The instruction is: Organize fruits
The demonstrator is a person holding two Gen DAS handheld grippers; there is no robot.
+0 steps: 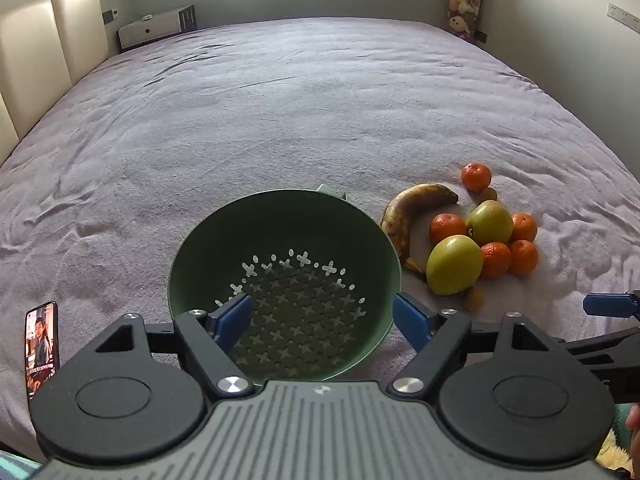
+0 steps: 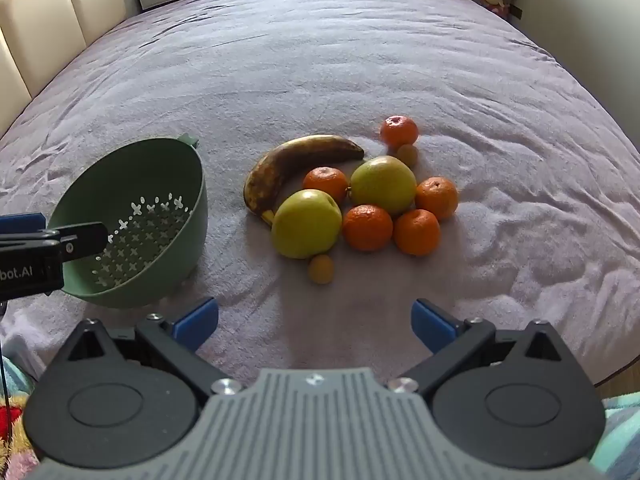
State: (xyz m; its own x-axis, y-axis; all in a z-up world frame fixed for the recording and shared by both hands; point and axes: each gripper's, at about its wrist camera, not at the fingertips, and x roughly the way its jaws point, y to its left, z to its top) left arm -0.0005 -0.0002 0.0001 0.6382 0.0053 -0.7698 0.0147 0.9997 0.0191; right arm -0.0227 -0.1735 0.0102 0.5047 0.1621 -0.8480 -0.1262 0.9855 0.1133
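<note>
A wide bed (image 2: 320, 60) under a mauve fleece blanket carries everything. The round green perforated plastic colander (image 2: 132, 224) lies tipped, its mouth facing the left gripper (image 1: 322, 320), whose blue fingers (image 1: 234, 320) are spread across its rim. Right of it: one browned curved banana (image 2: 292, 164), long axis left-right, two yellow-green apples (image 2: 306, 224), five oranges (image 2: 367, 227), two small tan fruits (image 2: 321, 269). The right gripper (image 2: 314, 322) hovers with fingers apart. Only the left view shows a lit phone (image 1: 41, 346).
</note>
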